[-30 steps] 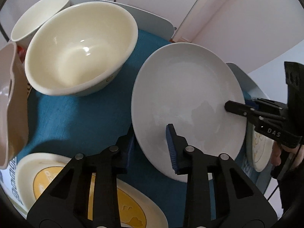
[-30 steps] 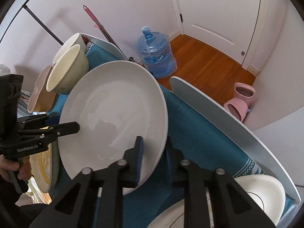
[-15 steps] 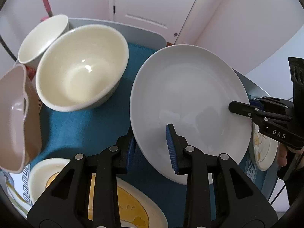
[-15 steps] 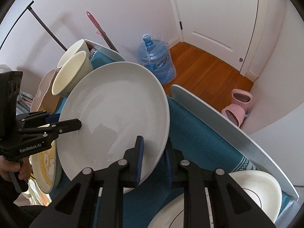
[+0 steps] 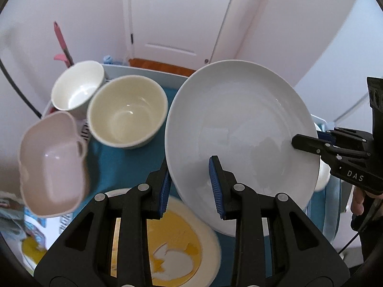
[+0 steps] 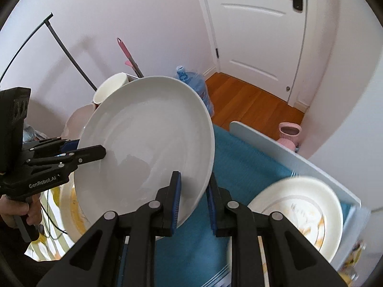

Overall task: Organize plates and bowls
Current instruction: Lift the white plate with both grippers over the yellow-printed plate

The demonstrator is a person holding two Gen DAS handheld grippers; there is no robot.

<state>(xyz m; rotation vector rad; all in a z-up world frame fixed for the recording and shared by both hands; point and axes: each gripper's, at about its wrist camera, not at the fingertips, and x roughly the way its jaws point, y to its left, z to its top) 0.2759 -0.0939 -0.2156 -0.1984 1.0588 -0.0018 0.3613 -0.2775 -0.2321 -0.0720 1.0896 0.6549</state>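
A large white plate [image 5: 239, 138] hangs tilted above the blue-covered table, held at two opposite edges. My left gripper [image 5: 190, 167] is shut on its near rim, one blue pad under the plate and one on top. The right gripper [image 5: 296, 141] clamps the far right rim in that view. In the right wrist view the same plate [image 6: 148, 138] fills the middle, with my right gripper [image 6: 193, 179] shut on its lower right rim and the left gripper [image 6: 100, 151] on its left edge. A person's hand holds each handle.
Below lie a cream bowl [image 5: 126, 112], a white bowl [image 5: 77, 86], a pink handled bowl [image 5: 51, 165] and a yellow-patterned plate [image 5: 177, 246]. A cream patterned plate [image 6: 296, 212] sits on the blue cloth [image 6: 239, 162] by the tray wall [image 6: 287, 150]. A water bottle [image 6: 191, 81] stands on the floor.
Both grippers have risen together with the white plate between them. The bowls and table now look smaller and farther below, and more of the door and wall shows.
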